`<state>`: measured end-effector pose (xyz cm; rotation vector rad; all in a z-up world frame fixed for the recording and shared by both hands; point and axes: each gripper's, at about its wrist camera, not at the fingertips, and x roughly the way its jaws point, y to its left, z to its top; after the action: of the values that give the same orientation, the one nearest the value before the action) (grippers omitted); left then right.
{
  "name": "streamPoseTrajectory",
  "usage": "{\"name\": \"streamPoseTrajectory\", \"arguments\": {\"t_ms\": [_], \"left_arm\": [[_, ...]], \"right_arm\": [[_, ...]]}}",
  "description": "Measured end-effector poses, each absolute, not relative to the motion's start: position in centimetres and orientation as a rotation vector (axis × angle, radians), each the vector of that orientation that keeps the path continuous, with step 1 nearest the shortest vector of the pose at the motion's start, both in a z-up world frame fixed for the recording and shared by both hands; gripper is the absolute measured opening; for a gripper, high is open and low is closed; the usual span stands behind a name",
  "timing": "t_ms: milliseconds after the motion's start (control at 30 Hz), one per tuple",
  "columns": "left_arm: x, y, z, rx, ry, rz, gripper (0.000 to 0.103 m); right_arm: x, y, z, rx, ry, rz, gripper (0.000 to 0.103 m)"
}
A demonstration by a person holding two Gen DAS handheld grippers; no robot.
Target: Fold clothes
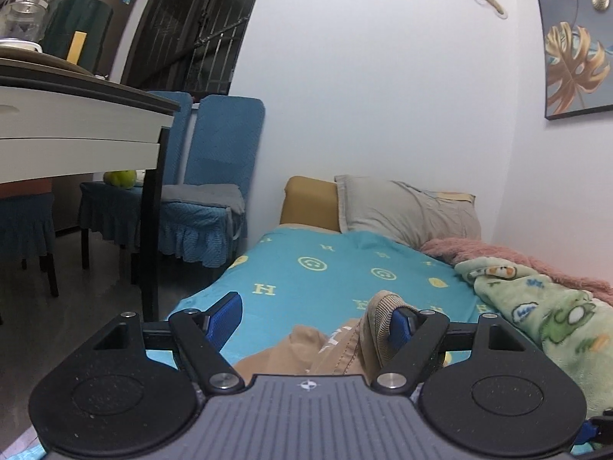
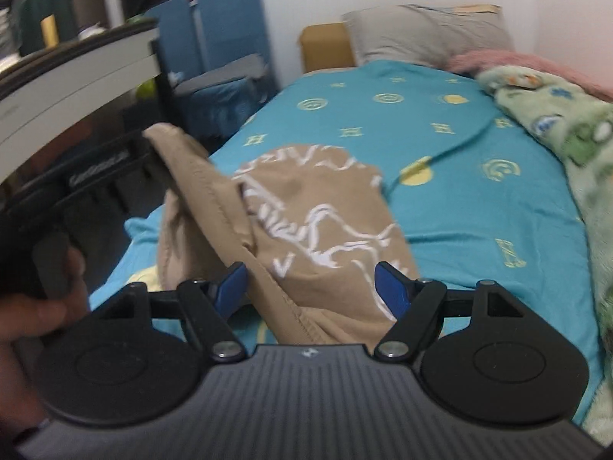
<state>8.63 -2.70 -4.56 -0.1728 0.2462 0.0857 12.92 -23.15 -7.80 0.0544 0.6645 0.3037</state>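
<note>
Over bed (image 2: 459, 207), both grippers' fingers apart

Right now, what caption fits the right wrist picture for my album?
Open right claw over a tan shirt with white print on the teal bedsheet.

Even, soft indoor light, no hard shadows. Left wrist view sharp; right wrist view motion-blurred, worst at shirt (image 2: 306, 222) and blanket (image 2: 567, 130). Heavy fisheye bending at edges.
</note>
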Motion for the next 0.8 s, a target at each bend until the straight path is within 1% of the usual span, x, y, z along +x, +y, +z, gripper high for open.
{"name": "streamPoseTrajectory", "arguments": {"t_ms": [133, 233, 433, 500, 633, 733, 800], "left_arm": [[8.2, -2.3, -4.2, -0.182, 0.237, 0.105, 0.079], [8.0, -2.0, -3.7, -0.194, 0.226, 0.088, 0.079], [8.0, -1.6, -3.2, -0.205, 0.216, 0.083, 0.079], [7.9, -1.1, -3.2, -0.219, 0.214, 0.113, 0.079], [7.9, 0.0, -3.2, -0.264, 0.224, 0.137, 0.079], [7.8, -0.1, -3.4, -0.256, 0.221, 0.14, 0.079], [7.7, -0.3, -3.5, -0.244, 0.22, 0.137, 0.079]], "right_arm": [[13.9, -23.5, -8.9, 0.038, 0.762, 0.193, 0.075], [13.6, -24.6, -8.7, 0.096, 0.728, 0.222, 0.075], [12.7, -20.9, -9.1, -0.111, 0.722, 0.301, 0.075], [13.1, -20.7, -9.5, -0.136, 0.744, 0.244, 0.075], [13.1, -25.2, -8.6, 0.074, 0.667, 0.022, 0.075], [10.8, -28.2, -6.9, 0.222, 0.472, -0.098, 0.075], [9.8, -29.1, -6.3, 0.229, 0.394, -0.197, 0.077]]}}
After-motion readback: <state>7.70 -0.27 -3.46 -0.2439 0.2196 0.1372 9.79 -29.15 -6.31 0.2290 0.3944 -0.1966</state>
